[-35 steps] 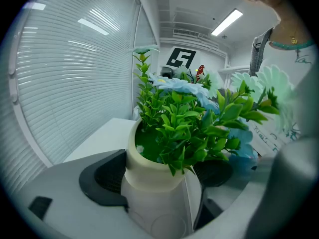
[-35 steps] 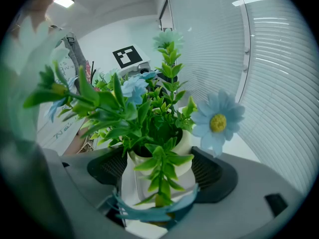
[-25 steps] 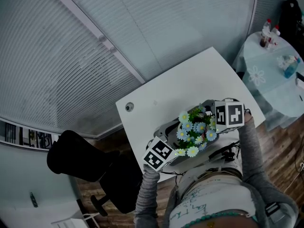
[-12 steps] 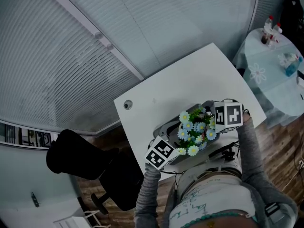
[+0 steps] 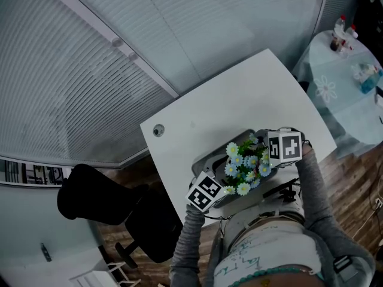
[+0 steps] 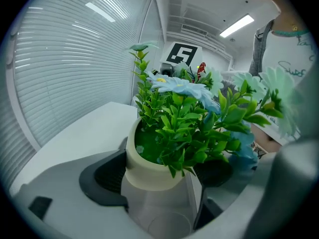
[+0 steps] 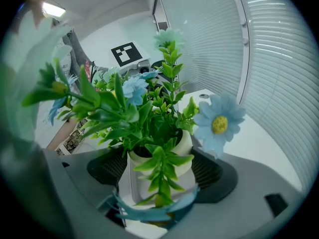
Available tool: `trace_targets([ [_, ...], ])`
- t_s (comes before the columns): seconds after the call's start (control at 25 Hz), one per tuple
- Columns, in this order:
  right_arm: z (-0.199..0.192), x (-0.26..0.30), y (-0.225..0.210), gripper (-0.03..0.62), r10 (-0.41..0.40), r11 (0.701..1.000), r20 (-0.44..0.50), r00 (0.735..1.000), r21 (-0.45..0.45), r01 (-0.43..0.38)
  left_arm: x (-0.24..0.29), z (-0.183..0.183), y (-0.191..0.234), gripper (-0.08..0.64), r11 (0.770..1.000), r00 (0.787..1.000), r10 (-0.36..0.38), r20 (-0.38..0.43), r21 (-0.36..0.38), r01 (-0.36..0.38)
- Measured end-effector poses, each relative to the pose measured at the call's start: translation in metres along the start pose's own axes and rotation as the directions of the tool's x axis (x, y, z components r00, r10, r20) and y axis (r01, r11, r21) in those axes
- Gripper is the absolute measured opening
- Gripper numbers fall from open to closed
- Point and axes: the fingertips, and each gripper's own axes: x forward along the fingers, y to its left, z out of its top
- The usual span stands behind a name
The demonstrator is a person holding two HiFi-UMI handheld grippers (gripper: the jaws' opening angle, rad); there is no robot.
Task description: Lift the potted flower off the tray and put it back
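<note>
The potted flower (image 5: 246, 161), blue and white daisies over green leaves in a cream pot, sits near the front edge of the white table (image 5: 227, 112). My left gripper (image 5: 222, 190) holds it from the left and my right gripper (image 5: 267, 158) from the right. In the left gripper view the cream pot (image 6: 149, 166) sits between the dark pads (image 6: 102, 178), jaws closed against it. In the right gripper view the pot (image 7: 182, 148) is likewise clasped between the pads (image 7: 212, 171), partly behind leaves. No tray shows; the pot's base is hidden.
A round cable hole (image 5: 158, 130) lies at the table's left. Cables (image 5: 281, 191) hang at the front edge. A black chair (image 5: 96, 197) stands to the left. A round cloth-covered table (image 5: 341, 82) with bottles is at the right. Blinds run behind.
Both grippers stay at the pot's sides. The head view has shifted slightly; the pot and grippers sit in much the same place on the table.
</note>
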Motion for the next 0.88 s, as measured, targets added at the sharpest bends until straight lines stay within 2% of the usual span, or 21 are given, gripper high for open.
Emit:
trace_targets([
  [0.88, -0.04, 0.044, -0.009, 0.383, 0.043, 0.998, -0.002, 0.999, 0.044, -0.043, 0.04, -0.045, 0.01, 0.43, 0.999, 0.996, -0.042, -0.081, -0.031, 0.039],
])
